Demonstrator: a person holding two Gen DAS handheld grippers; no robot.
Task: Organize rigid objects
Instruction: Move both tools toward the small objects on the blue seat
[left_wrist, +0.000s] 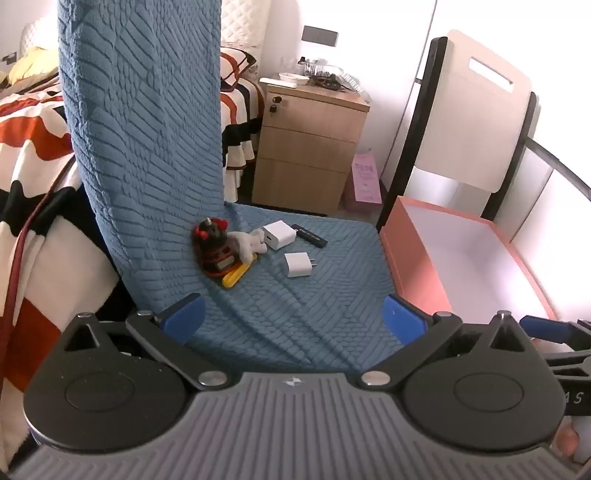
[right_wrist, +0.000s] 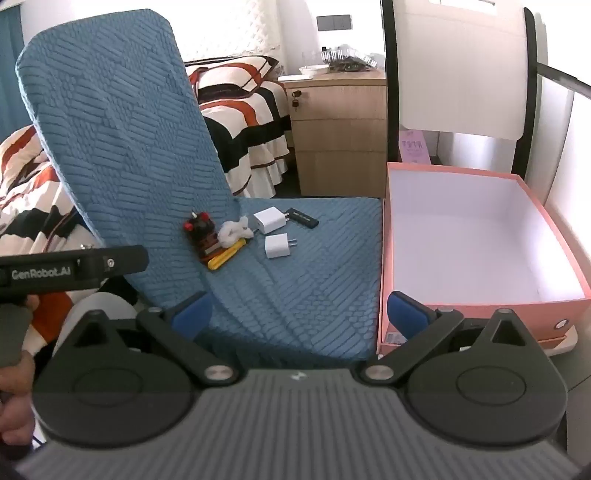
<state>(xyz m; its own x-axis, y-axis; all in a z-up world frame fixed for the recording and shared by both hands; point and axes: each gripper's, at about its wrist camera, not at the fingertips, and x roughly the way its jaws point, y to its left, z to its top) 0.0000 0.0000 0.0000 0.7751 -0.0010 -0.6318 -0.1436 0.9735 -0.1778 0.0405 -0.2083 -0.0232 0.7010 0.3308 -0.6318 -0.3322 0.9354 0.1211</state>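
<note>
Right wrist view shows the start of the job: nothing is picked up yet, and the pink box (right_wrist: 480, 236) sits empty on a second seat, touching the right edge of the blue chair (right_wrist: 295, 280). The items lie in a loose cluster at the back of the seat, near the backrest: two white chargers (right_wrist: 270, 220) (right_wrist: 279, 246), a black stick (right_wrist: 303, 218), a yellow clip (right_wrist: 226, 257), a small dark toy with red bits (right_wrist: 201, 230) and a white fluffy piece (right_wrist: 234, 229). The toy, fluff and clip touch one another; the chargers lie just beside them, apart from each other.

The likely next move is a reach forward to one charger, the nearer one being the clearest to grasp, then a carry rightward into the box.

Both claws point forward and down at the seat, short of the cluster. The right gripper (right_wrist: 299, 314) stands wide with nothing between its blue pads. The left gripper (left_wrist: 295, 317) is equally wide and empty; a hand (right_wrist: 14, 387) holds its handle at the left edge.
</note>
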